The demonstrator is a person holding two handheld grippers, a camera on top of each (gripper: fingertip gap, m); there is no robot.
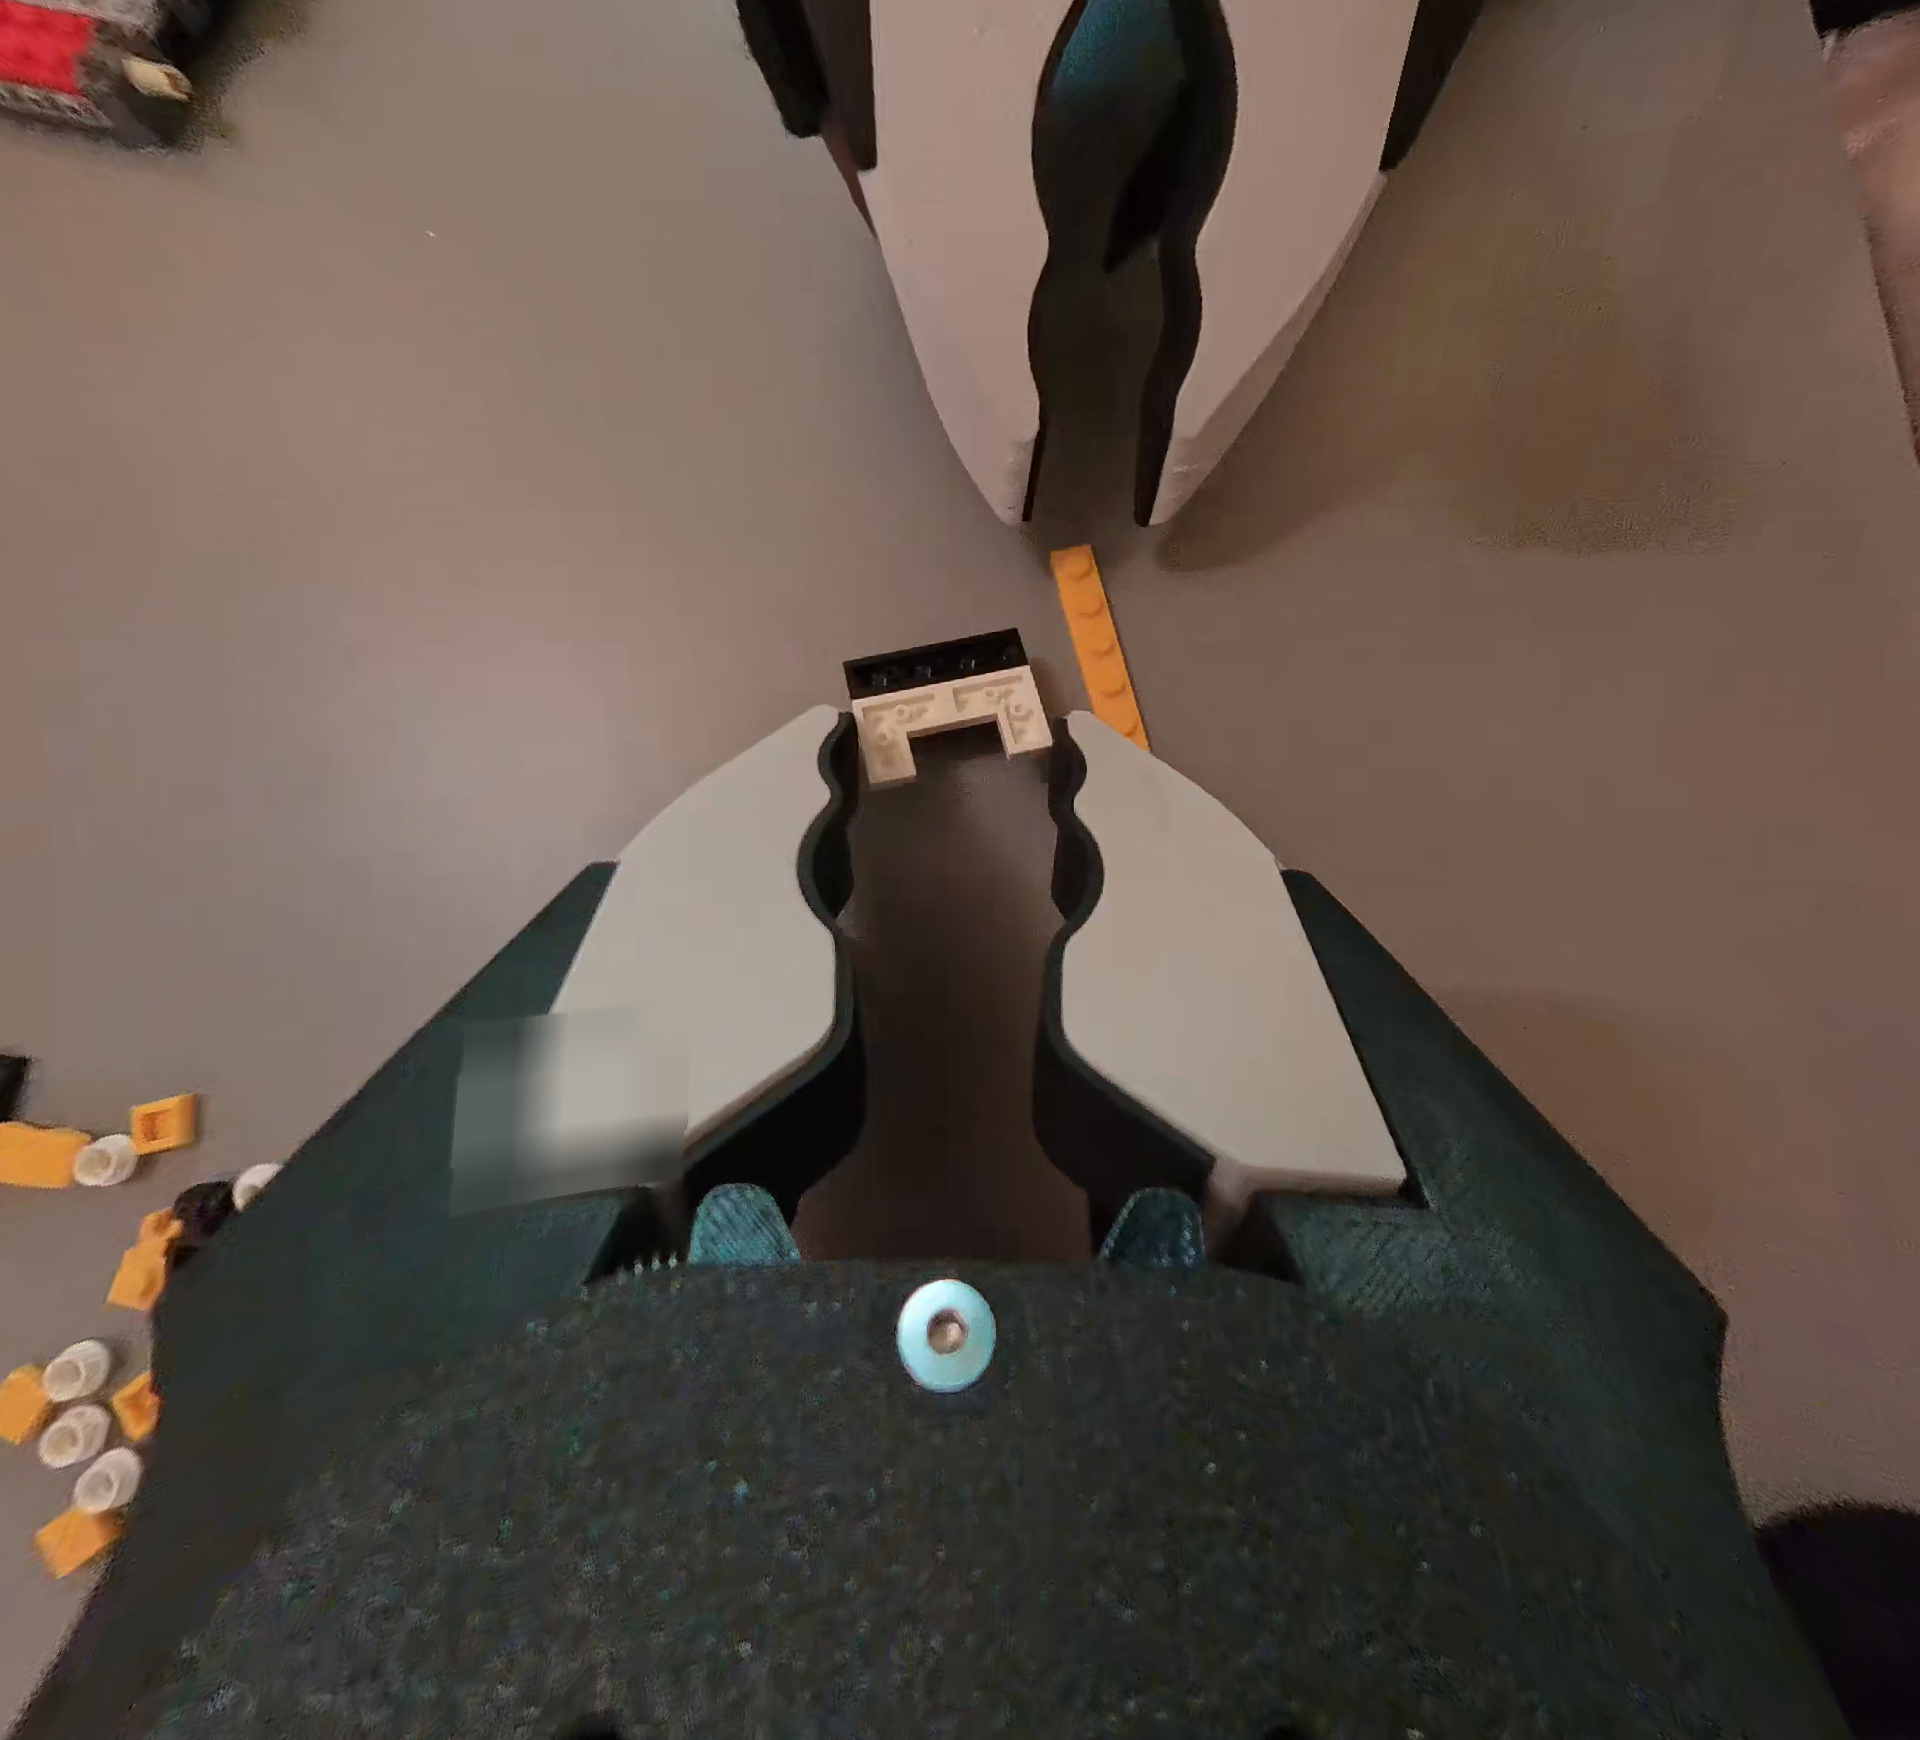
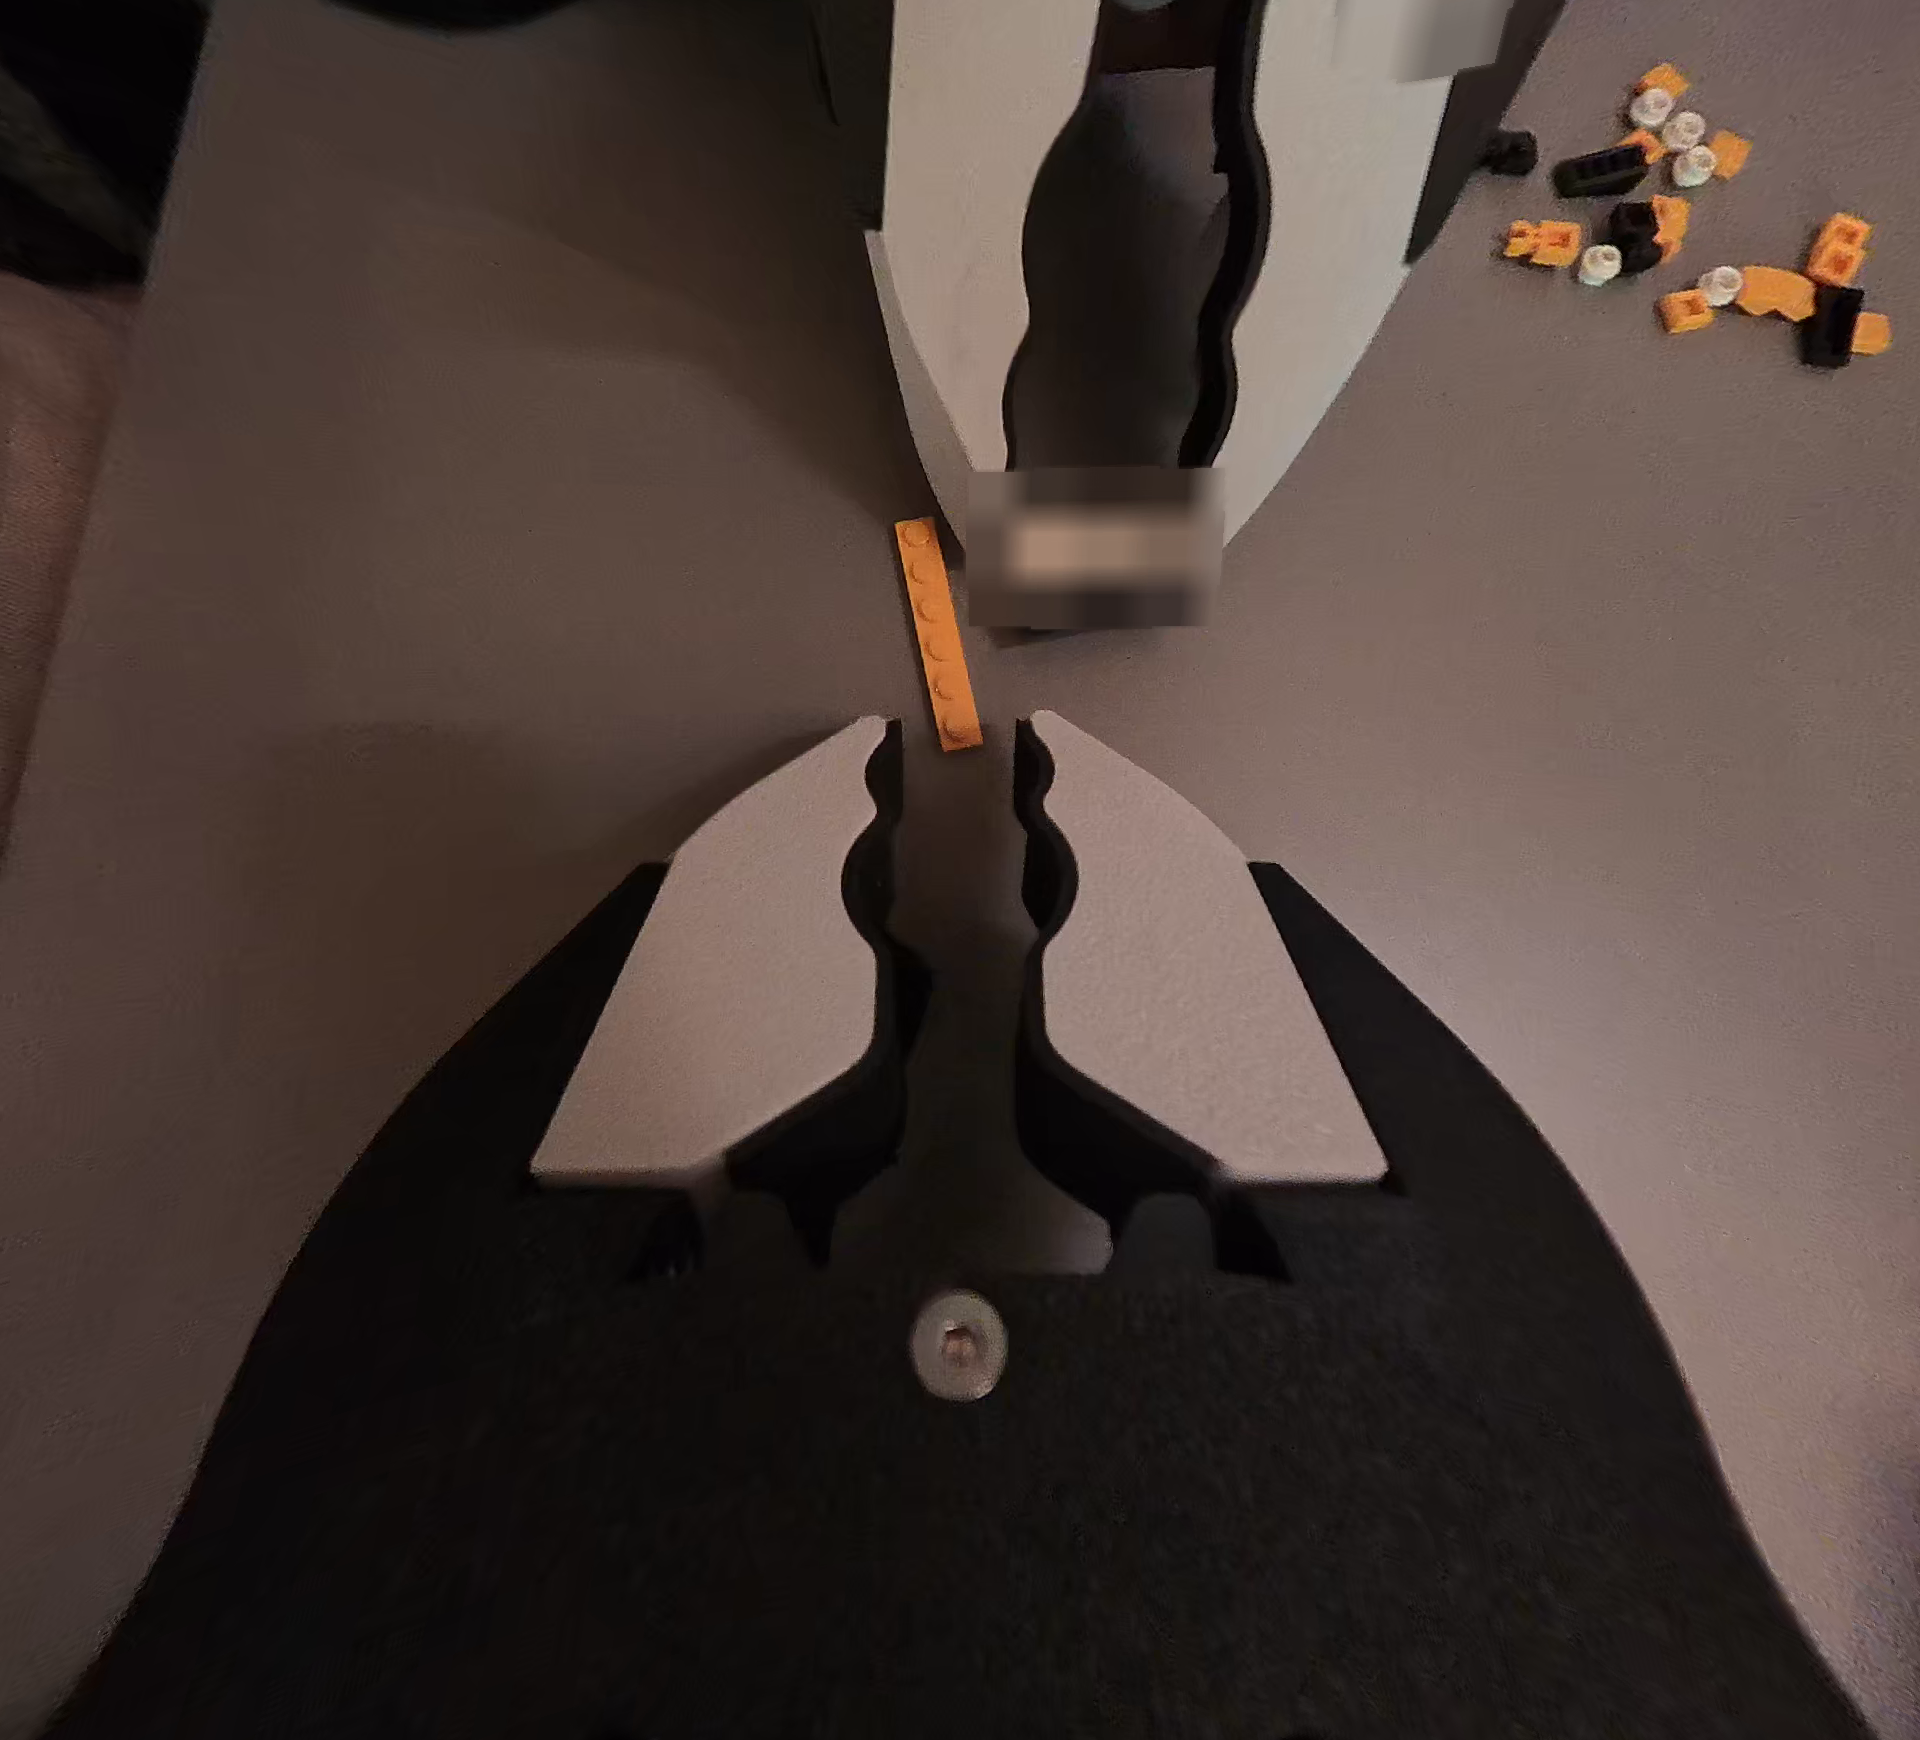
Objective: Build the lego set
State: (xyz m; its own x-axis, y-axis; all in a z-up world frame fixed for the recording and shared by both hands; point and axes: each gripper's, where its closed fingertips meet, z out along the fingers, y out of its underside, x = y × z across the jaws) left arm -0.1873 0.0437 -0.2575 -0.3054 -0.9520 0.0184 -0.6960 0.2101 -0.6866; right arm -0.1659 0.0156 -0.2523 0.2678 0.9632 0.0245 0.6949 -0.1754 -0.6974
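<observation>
Two handheld grippers face each other, tip to tip, over a plain grey tabletop [image 1: 416,464].

The left gripper [image 1: 951,740] has its fingers apart. A small white-and-black brick assembly [image 1: 943,703] sits right at the fingertips, between them; whether the pads touch its sides cannot be told, so it may be framed rather than held.

The right gripper [image 2: 954,734] also has its fingers apart, with a narrower gap and nothing held. A long orange plate [image 2: 938,636] lies flat on the table, its near end just entering the gap between these fingertips. Its long axis runs nearly straight ahead from the right fingers, leaning slightly to their left, so it points along the fingers rather than across them.

Seen from the left gripper, the same orange plate [image 1: 1099,646] lies just beside the right-hand fingertip, outside the gap, alongside the assembly and reaching toward the opposite gripper [image 1: 1091,506].

The right gripper looks the nearer and better placed for the plate (a judgement): closing would pinch its narrow width at the end.

Loose orange, black and white pieces [image 2: 1704,225] lie well off to the right of the right fingers.
</observation>
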